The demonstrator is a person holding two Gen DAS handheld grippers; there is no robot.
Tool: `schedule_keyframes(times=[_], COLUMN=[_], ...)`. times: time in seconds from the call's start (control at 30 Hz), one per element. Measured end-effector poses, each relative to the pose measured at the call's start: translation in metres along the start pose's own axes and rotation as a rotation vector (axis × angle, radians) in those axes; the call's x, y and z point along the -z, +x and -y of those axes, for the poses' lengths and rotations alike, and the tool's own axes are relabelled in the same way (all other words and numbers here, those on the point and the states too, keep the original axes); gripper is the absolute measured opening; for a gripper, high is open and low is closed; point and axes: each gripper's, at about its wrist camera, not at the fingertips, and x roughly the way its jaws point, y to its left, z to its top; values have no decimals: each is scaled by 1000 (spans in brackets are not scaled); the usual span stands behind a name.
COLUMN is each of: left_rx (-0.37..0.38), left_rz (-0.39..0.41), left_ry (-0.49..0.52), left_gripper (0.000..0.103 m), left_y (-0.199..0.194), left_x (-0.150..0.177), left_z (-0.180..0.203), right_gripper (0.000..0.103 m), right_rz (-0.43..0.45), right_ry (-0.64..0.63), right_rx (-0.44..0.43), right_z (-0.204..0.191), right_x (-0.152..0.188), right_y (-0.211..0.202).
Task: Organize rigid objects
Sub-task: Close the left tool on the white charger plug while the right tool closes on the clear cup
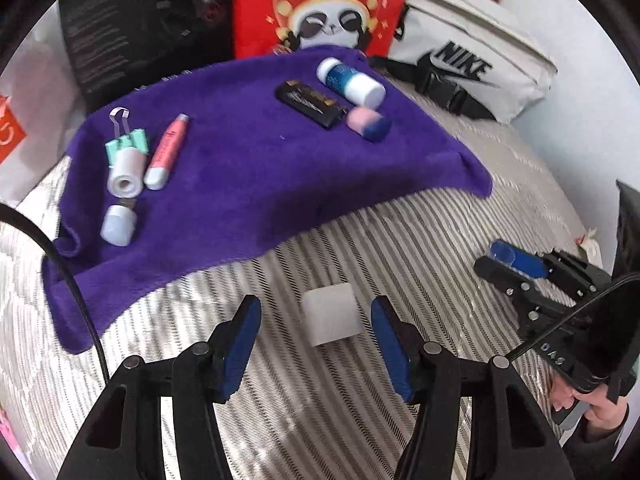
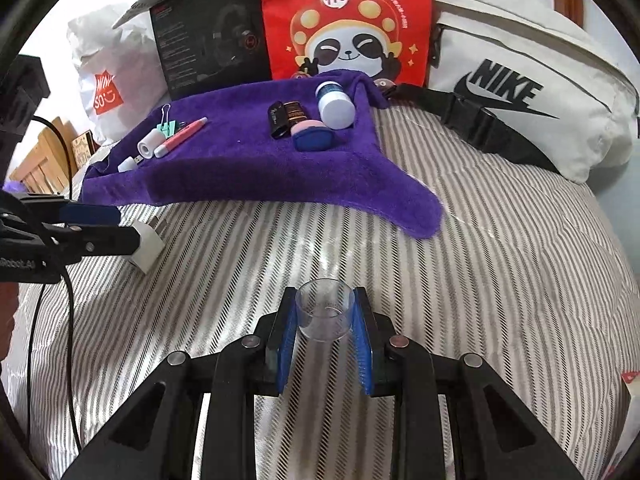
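Your right gripper [image 2: 325, 316] was clamped on a small clear plastic cup [image 2: 325, 314], held upright over the striped bedspread [image 2: 500, 280] at 6 o'clock of the purple towel [image 2: 248, 168]. Your left gripper [image 1: 316, 320] stood wide open around a white block [image 1: 331, 314], its pads clear of both sides, at 6 o'clock of the towel's edge.

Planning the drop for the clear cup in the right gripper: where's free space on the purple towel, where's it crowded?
Free: the towel's middle band between the pink pen and the black box, plus its front strip and right tail. Crowded: left cluster around the white roll, and back right by the blue-label bottle. The right gripper holds the clear cup.
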Motion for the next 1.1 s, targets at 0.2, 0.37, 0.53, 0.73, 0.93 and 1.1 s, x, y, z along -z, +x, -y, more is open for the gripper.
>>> schedule_keyframes(times=[0.2,0.37,0.53,0.73,0.93,1.1], left_rx=[-36,-66,-89,-52,-54,-55], left_rz=[-21,-10,24,55,59,67], left_ry=[28,34,85,120,130,120], left_gripper=[55,55,48,26,27,27], left_y=[10,6,11,9,7,6], left_x=[4,7,1,5,7,10], left_z=[-2,-12,-3,-1,-1,-2], right_gripper=[27,27,27,27,27,27], right_rz=[5,6,7,10,11,11], right_ry=[27,37,41,65,70,74], right_rx=[-34,-46,-51,-80,-84,-90], right_z=[7,8,9,14,14,15], right_x=[0,0,0,1,2,1], right_y=[-2,-2,-2,-3,-3,-3])
